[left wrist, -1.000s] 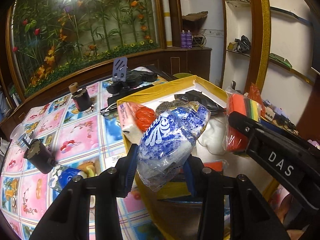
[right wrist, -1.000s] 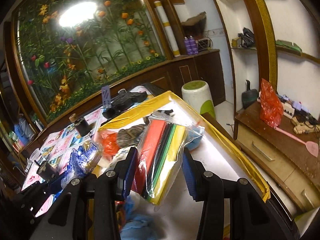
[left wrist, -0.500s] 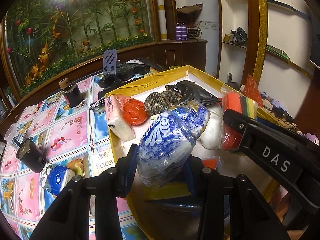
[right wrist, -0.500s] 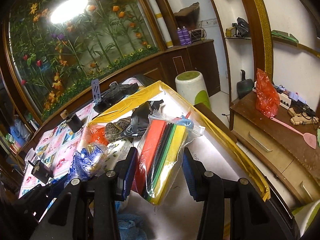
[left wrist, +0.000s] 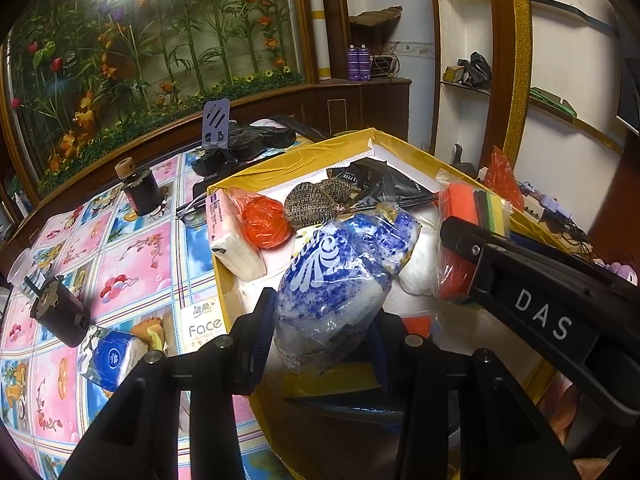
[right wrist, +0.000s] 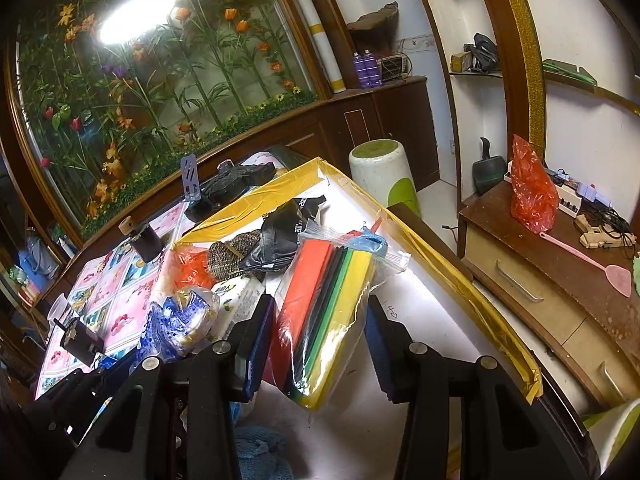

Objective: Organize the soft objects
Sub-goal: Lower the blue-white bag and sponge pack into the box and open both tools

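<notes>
My left gripper [left wrist: 320,332] is shut on a blue-and-white plastic pack [left wrist: 340,276] and holds it over the near edge of the yellow-taped white box [left wrist: 304,156]. To its right, my right gripper [right wrist: 318,332] is shut on a clear bag of orange, black, green and yellow sponges [right wrist: 324,300] above the box floor [right wrist: 420,312]. In the box lie a white tissue pack [left wrist: 232,232], an orange bag [left wrist: 262,220], a brown knitted piece [left wrist: 310,204], a black pouch [left wrist: 384,184] and a white soft lump [left wrist: 420,264].
The floral tablecloth [left wrist: 120,248] left of the box carries a blue tissue pack [left wrist: 112,356], a "Face" tissue pack [left wrist: 204,320], two black cylinders [left wrist: 142,192] and a phone stand [left wrist: 216,128]. Right of the box stand a stool [right wrist: 380,176] and a wooden dresser [right wrist: 560,280] with a red bag [right wrist: 532,192].
Both grippers keep their holds and stay almost in place. The views have tipped slightly, so more of the box's inside shows.
</notes>
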